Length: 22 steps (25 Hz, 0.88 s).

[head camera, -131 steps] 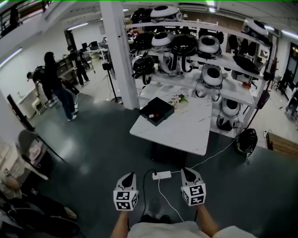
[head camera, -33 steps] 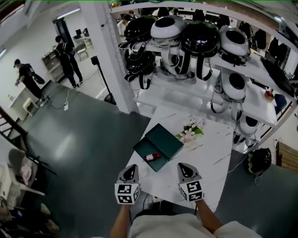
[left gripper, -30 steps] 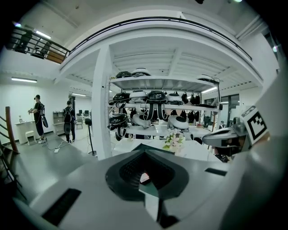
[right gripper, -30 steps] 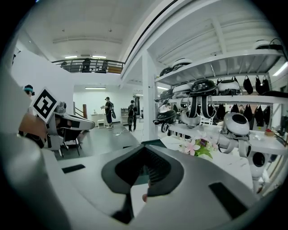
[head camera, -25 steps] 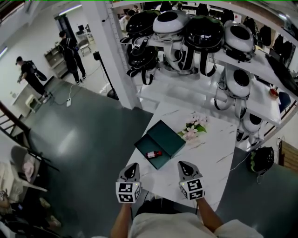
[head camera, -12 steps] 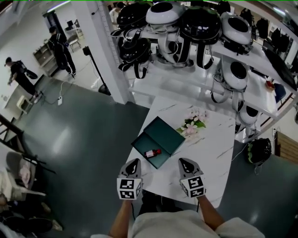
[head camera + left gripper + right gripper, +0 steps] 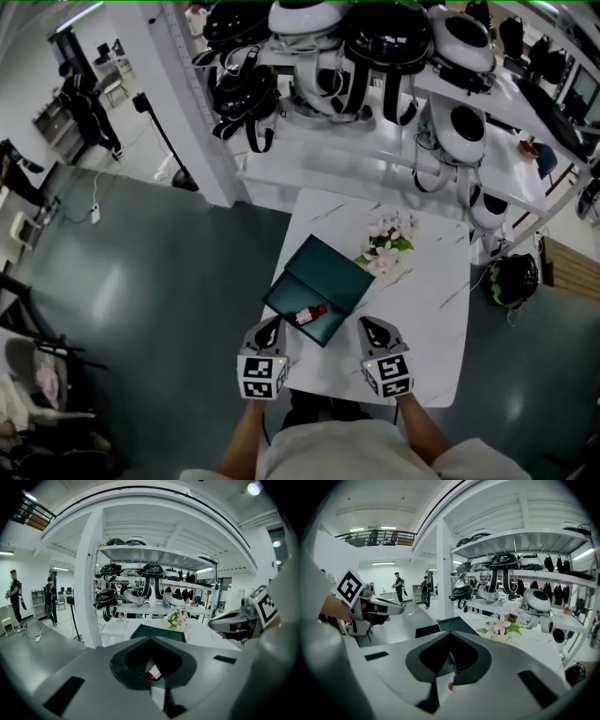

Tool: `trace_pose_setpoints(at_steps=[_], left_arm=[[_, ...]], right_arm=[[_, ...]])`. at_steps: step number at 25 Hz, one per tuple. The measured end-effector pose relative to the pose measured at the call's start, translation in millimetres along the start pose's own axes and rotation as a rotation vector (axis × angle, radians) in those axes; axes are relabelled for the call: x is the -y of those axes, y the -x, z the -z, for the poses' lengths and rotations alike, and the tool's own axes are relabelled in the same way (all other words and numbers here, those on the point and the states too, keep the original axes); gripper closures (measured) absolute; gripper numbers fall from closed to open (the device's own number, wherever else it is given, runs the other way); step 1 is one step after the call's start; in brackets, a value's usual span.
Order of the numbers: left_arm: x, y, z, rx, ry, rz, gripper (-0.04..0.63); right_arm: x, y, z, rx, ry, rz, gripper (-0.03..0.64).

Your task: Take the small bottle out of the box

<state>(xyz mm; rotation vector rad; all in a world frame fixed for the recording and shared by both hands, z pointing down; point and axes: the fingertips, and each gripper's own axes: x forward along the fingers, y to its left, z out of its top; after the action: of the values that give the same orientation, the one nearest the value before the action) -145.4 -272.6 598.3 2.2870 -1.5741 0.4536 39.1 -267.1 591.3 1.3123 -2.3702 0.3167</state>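
Up close, left gripper (image 7: 269, 327) and right gripper (image 7: 369, 325), jaws together on nothing, near side of open box (image 7: 323, 274) holding small bottle (image 7: 307, 315), flowers (image 7: 385, 244) far right.

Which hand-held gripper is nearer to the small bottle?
Left. The left hand-held gripper is close, left of the small bottle; the right hand-held gripper is farther, to its right.

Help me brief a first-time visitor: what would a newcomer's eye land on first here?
Shelves of glossy black and white helmets fill the far side of the head view. Below them, on the white table, an open dark green box holds a small red-capped bottle, with pink flowers beside it. The left gripper and the right gripper hang shut at the table's near edge.
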Motion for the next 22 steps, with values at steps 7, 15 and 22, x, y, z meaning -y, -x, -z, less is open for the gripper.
trace_pose_setpoints(at_steps=[7, 15, 22], left_arm=[[-10, -21, 16, -0.052, -0.008, 0.05, 0.577], [-4, -32, 40, -0.107, -0.079, 0.081, 0.577], [6, -43, 55, -0.161, -0.209, 0.113, 0.577]], right_arm=[[-6, -17, 11, -0.038, -0.025, 0.027, 0.597], [-12, -26, 39, -0.091, -0.047, 0.02, 0.597], [-15, -24, 57, -0.123, -0.045, 0.008, 0.597]])
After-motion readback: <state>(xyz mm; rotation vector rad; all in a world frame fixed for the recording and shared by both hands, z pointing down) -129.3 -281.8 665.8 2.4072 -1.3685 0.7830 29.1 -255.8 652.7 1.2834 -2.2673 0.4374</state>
